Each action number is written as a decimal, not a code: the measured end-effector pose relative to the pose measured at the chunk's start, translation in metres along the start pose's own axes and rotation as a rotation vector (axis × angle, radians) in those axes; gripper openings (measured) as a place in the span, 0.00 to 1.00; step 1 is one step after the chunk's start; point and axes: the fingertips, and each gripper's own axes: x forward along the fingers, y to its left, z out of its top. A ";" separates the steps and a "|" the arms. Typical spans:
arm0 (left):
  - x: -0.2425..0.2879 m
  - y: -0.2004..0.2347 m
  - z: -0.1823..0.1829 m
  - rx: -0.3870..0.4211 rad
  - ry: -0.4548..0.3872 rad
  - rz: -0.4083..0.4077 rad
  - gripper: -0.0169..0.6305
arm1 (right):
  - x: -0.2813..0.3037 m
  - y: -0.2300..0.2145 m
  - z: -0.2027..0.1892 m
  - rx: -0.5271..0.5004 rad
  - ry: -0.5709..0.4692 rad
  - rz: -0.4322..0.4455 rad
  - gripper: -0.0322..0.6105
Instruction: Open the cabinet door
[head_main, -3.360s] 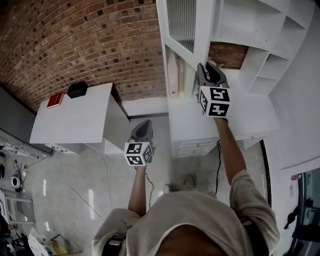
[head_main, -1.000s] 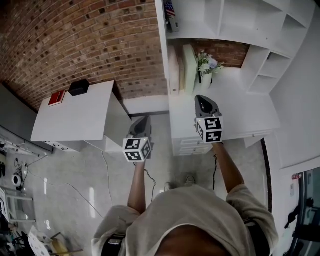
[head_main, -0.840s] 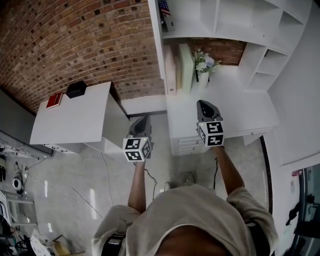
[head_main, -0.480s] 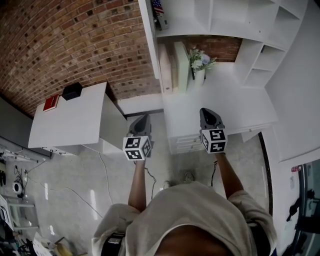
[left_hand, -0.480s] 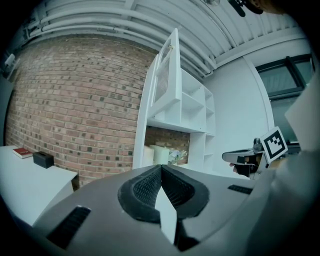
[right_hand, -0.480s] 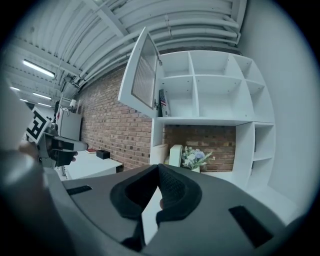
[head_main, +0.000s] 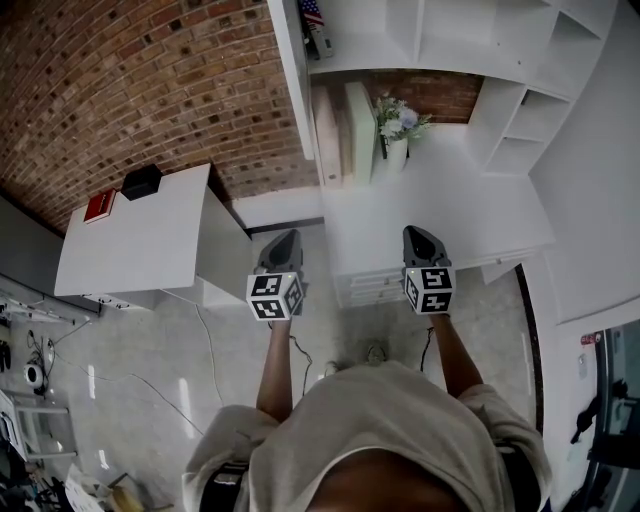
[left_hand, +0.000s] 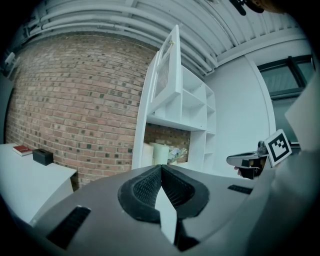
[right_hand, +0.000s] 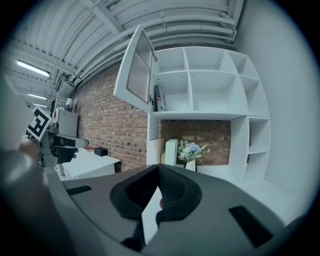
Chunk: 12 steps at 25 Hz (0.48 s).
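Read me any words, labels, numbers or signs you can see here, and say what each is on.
No readable text anywhere.
The red book on the white side table: cover too small to read.
The square black-and-white markers on the left gripper and right gripper: patterns, no words.

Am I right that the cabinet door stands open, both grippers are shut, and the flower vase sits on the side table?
Not quite: the flower vase sits on the cabinet's counter, not the side table, as the right gripper view shows. The cabinet door is open; left gripper and right gripper are shut.
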 end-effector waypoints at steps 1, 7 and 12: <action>0.000 -0.001 0.000 0.000 0.001 0.000 0.07 | 0.000 0.000 0.000 -0.004 0.000 0.001 0.07; 0.005 0.000 -0.001 -0.007 0.004 0.003 0.07 | 0.006 0.000 0.003 -0.012 -0.001 0.010 0.07; 0.007 0.001 -0.003 -0.014 0.005 0.007 0.07 | 0.010 -0.002 0.003 -0.016 -0.001 0.013 0.07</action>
